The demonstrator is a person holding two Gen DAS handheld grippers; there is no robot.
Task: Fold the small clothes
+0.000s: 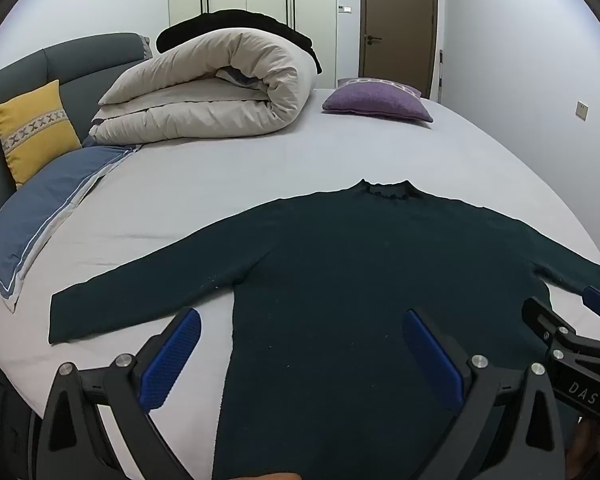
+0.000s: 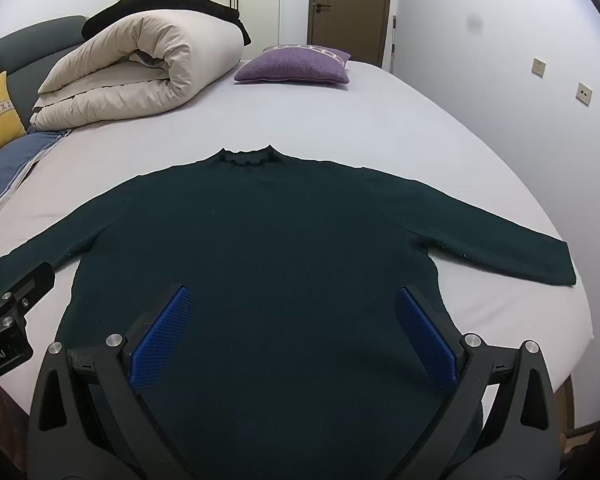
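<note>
A dark green long-sleeved sweater lies flat on the bed, collar away from me, both sleeves spread out; it also shows in the right wrist view. My left gripper is open and empty, hovering over the sweater's lower left side, its left finger over the sheet. My right gripper is open and empty above the sweater's lower body. The right gripper shows at the right edge of the left wrist view; the left gripper shows at the left edge of the right wrist view.
The pale bed sheet carries a rolled beige duvet, a purple cushion, a yellow cushion and a blue pillow at the far and left sides. The bed's right edge lies near the right sleeve.
</note>
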